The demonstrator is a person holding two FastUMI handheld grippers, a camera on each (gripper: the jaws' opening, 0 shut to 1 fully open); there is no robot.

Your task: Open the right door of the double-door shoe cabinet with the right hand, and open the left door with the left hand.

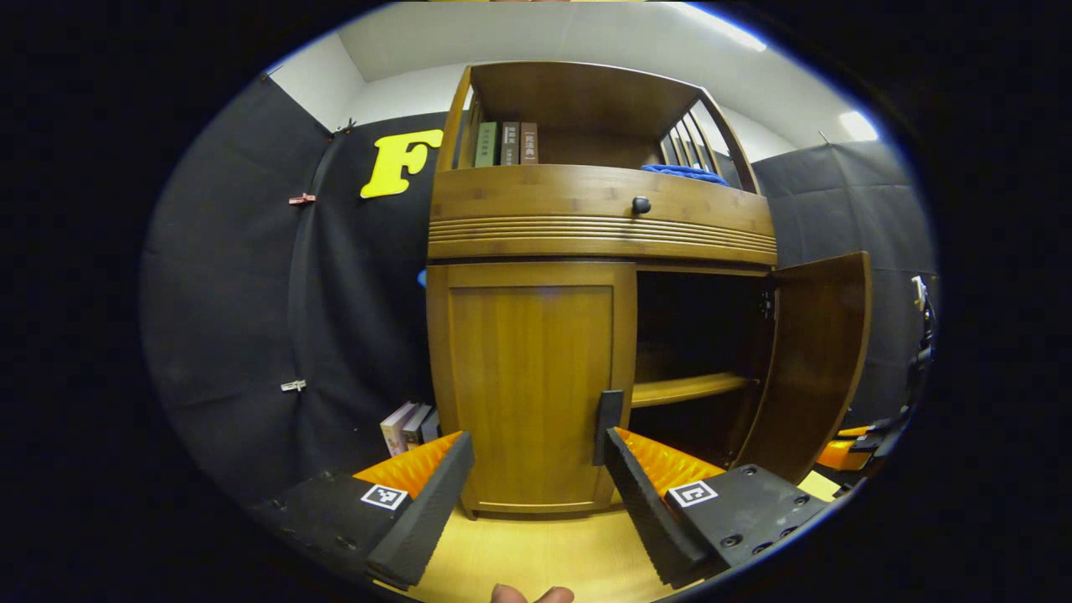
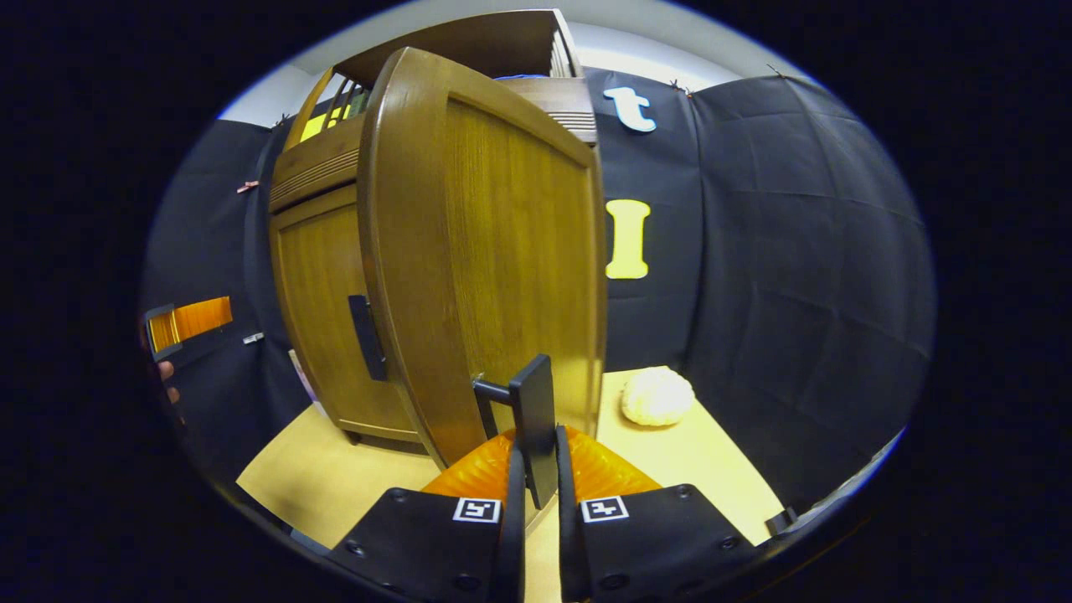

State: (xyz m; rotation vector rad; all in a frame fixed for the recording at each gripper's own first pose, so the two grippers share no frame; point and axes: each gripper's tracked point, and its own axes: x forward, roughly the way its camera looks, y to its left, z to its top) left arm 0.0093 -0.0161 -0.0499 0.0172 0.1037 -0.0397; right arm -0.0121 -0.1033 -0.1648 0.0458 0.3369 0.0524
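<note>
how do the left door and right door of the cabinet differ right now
The left door is shut flat against the cabinet; the right door is swung wide open, showing a shelf inside. The left door's handle is free, with the open left tongs reaching toward it, while the right door's handle is clamped in the right tongs. Both are the same brown wood with a dark upright handle.

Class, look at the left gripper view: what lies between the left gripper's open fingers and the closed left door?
Nothing but bare floor: the left gripper faces the left door, whose handle sits by one finger.
</note>
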